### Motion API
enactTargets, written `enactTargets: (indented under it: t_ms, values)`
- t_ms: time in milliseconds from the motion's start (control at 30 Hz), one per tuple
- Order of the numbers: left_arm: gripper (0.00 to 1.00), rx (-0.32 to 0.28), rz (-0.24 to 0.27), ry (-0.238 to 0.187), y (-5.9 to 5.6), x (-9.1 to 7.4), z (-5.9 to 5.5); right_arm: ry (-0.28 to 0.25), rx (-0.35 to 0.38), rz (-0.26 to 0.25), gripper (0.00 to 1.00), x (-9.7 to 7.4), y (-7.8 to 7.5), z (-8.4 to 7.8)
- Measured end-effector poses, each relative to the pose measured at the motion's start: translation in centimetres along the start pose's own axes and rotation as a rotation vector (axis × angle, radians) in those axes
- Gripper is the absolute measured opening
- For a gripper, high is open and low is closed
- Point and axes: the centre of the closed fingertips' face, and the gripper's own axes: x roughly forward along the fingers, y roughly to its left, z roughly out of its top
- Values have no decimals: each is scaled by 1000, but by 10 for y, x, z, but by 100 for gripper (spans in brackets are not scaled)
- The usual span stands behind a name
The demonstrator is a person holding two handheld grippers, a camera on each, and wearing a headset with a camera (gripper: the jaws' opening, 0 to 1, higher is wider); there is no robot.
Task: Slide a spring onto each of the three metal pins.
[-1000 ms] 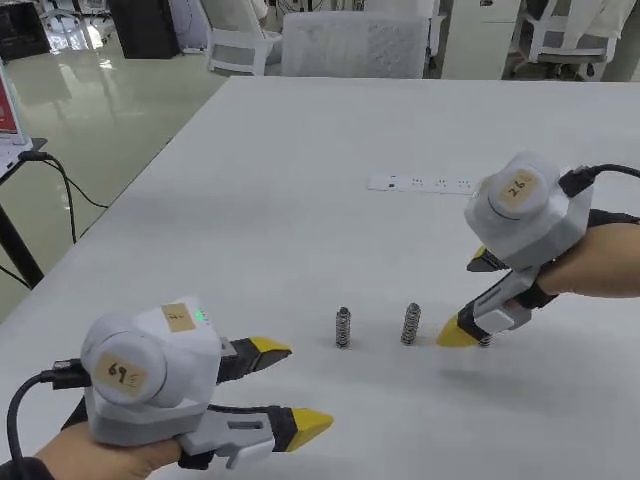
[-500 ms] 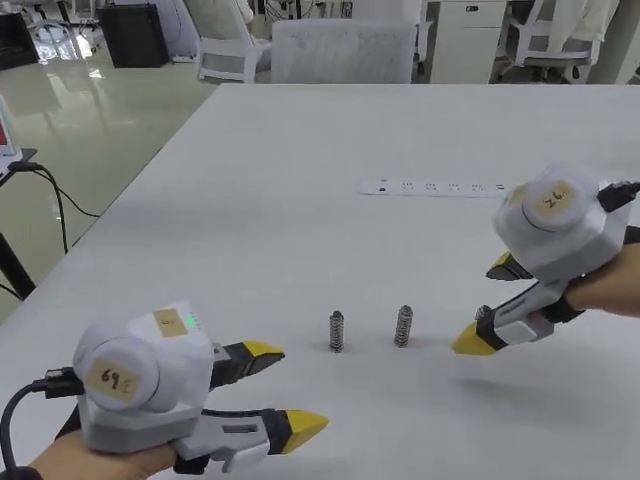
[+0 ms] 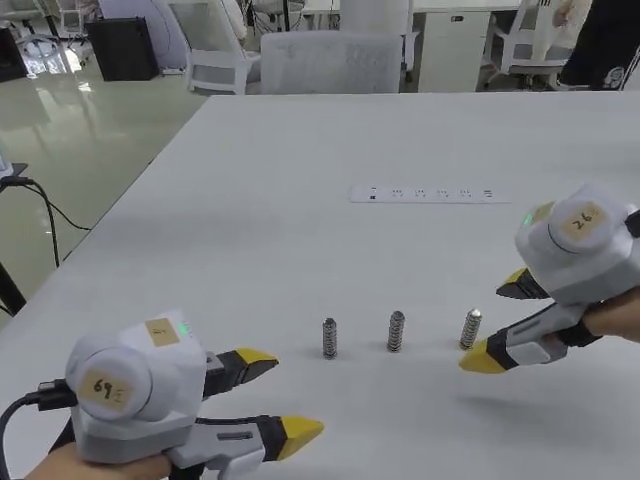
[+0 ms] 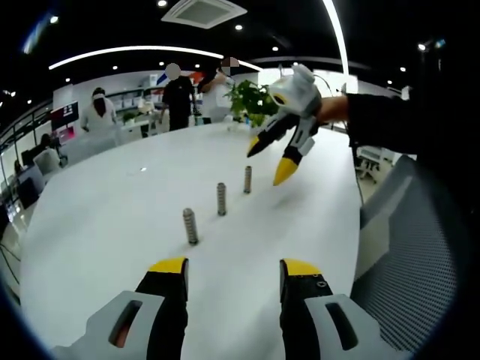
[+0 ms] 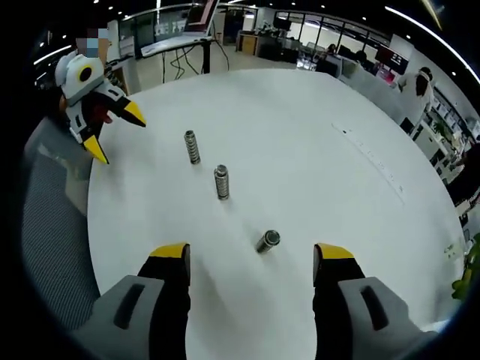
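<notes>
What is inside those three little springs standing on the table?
The coils hide nearly everything. In the right gripper view, the nearest spring shows a round metal end at its top, likely a pin. The middle spring and far spring show coils alone.

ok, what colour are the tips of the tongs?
Yellow, over black. Clearest on the left tongs in the left gripper view.

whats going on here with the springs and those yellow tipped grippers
A person works two grippers over a white table. Three springs stand upright in a row, apparently already on their pins. The right gripper hangs open beside the rightmost spring, not touching it; the left gripper is open and empty, off to the side.
</notes>
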Motion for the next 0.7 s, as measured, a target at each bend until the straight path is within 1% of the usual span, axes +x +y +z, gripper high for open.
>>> enactTargets:
  t_ms: [267, 533, 700]
  values:
    - [43, -2, -2, -1, -1, -1, 0, -38, 30, -8, 66, -6, 6, -3]
    - [44, -6, -1, -3, -1, -1, 0, -107, 79, -20, 66, -12, 11, -3]
    - [44, -8, 1, -6, -1, -2, 0, -127, 96, -25, 66, -15, 15, -6]
